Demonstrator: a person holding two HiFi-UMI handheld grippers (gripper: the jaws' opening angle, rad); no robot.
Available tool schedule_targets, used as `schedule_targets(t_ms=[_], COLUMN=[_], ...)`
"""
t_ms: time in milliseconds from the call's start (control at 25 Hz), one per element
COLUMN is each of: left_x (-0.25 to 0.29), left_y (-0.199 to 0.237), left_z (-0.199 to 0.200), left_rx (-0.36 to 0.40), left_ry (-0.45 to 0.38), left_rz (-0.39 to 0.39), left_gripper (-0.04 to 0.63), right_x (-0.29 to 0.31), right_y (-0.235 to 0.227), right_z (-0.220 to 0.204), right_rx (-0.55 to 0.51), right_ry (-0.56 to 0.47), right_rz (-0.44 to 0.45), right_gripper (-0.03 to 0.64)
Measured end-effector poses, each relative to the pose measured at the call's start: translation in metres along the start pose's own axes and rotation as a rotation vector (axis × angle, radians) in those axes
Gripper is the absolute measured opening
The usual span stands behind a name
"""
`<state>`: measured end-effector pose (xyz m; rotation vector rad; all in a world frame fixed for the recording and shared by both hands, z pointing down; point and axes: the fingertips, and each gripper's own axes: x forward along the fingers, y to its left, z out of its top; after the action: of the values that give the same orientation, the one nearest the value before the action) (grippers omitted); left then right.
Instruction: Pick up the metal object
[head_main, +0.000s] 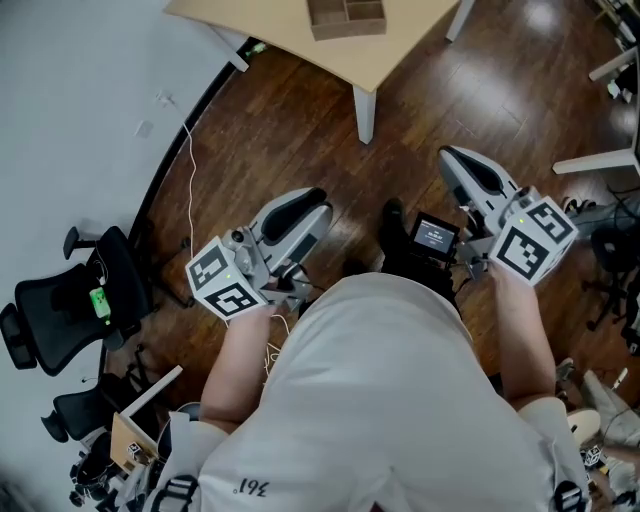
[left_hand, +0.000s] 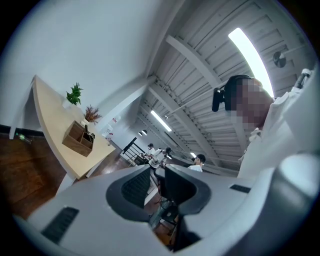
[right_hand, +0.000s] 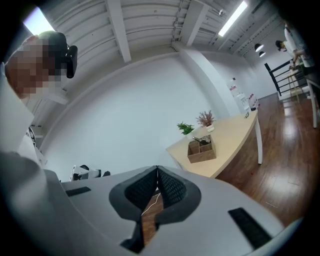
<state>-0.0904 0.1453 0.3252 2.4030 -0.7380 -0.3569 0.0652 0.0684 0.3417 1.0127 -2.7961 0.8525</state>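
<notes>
Two grippers are held low in front of the person's body, and neither is anywhere near the table (head_main: 400, 50).

The only candidate for the metal object (right_hand: 202, 140) is a small, pale grey piece poking out of the top of a compartmented wooden box (right_hand: 201, 152). It is too small to make out its shape. In the left gripper view only a thin dark sliver shows at the box's top. In the head view the box (head_main: 345, 32) is cut off by the upper edge and its contents cannot be made out.

Seen from the right gripper (right_hand: 157, 169), the box stands ahead and off to the right of the jaw tips, well apart from them, on the light wood table (right_hand: 235, 135) beside two small potted plants (right_hand: 197, 124). Seen from the left gripper (left_hand: 157, 175), the same box (left_hand: 75, 140) sits ahead and far off to the left. From above, the table lies well ahead of both grippers, over dark wooden floor (head_main: 300, 120).

The right gripper (head_main: 450, 155) has its ribbed pads pressed together at the tips and pinches nothing. Only floor shows through the slit below the tips. The left gripper (head_main: 305, 205) has its pads a narrow gap apart. Nothing stands between them and they touch nothing.
</notes>
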Motion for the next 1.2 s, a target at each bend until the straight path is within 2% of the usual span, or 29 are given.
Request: schedule_targets(t_ms=[280, 640, 840, 1080, 1200], left_x=[0.065, 0.111, 0.124, 0.12, 0.121], left_y=[0.024, 0.067, 0.062, 0.076, 0.078], left_z=[0.031, 0.051, 0.054, 0.052, 0.053], left_rx=[0.022, -0.002, 0.016, -0.007, -0.011], left_ry=[-0.026, -0.044, -0.064, -0.065, -0.065], left_rz=[0.017, 0.078, 0.084, 0.127, 0.123], left_gripper=[0.071, 0.071, 0.071, 0.071, 0.07], right_x=[0.016, 0.046, 0.044, 0.065, 0.068], right_y=[-0.055, -0.11, -0.121, -0.125, -0.126], right_z=[0.045, 0.075, 0.077, 0.073, 0.074], right_rx=[-0.011, -0.001, -0.004, 0.012, 0.01], right_ry=[0.015, 0.054, 0.072, 0.096, 0.1], right_rz=[0.031, 0.064, 0.083, 0.115, 0.115], right_gripper=[0.002, 0.002, 0.002, 0.002, 0.002])
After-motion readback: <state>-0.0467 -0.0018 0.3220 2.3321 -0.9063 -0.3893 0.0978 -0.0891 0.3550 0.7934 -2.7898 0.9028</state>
